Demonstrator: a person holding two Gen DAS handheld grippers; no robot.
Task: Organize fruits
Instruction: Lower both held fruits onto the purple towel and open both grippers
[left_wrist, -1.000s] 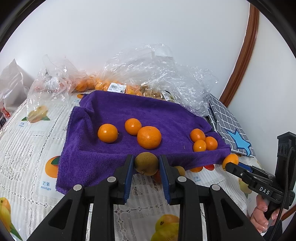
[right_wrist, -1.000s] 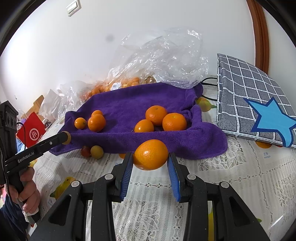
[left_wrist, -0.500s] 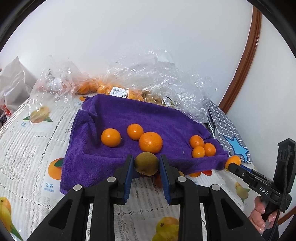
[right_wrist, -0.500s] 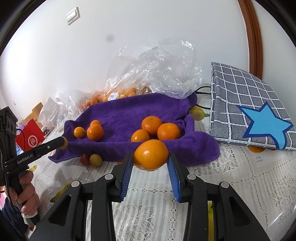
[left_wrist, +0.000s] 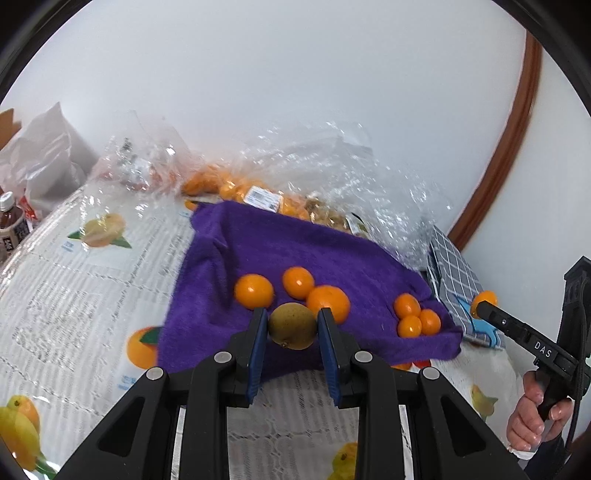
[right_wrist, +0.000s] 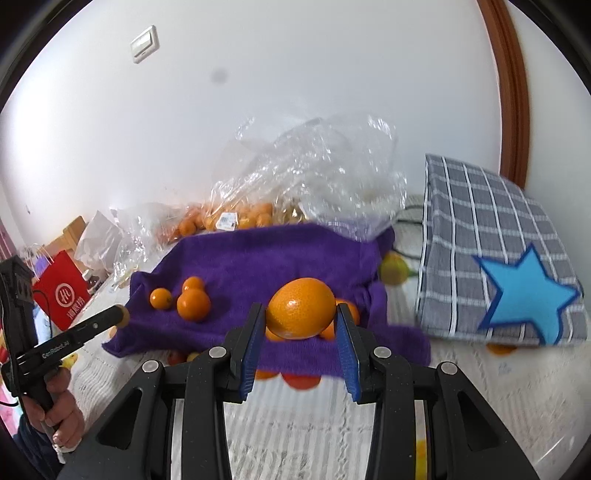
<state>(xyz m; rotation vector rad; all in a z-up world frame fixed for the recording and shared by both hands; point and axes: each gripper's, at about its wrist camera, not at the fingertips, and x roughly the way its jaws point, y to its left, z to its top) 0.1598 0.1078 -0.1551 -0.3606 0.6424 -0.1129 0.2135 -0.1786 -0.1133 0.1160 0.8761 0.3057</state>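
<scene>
From the left wrist view, the left claw (left_wrist: 291, 326) pinches a brownish-green fruit (left_wrist: 292, 325) between its blue pads, raised above the near edge of the purple towel (left_wrist: 295, 243). The step in hand looks like carrying fruit to the towel for sorting. On the towel, three oranges (left_wrist: 295, 282) lie grouped just beyond the held fruit, and three small oranges (left_wrist: 415, 315) cluster toward the towel's right end. The next move probably calls for lowering the fruit onto bare cloth, clear of both groups, so nothing rolls. Behind the towel lie crumpled plastic bags (left_wrist: 332, 177) with more fruit inside. The right claw shows at the towel's right side, beside a checked bag (left_wrist: 450, 266).

From the right wrist view, the right claw (right_wrist: 301, 325) grips a large orange (right_wrist: 301, 308) over the towel's near right part. More oranges sit directly behind it, partly hidden, so its placement needs care. A few fruits lie on the tabletop (right_wrist: 461, 387) under the towel's near edge. The left claw's tip reaches in at the towel's left end, and a red paper bag (right_wrist: 64, 295) stands further left.
</scene>
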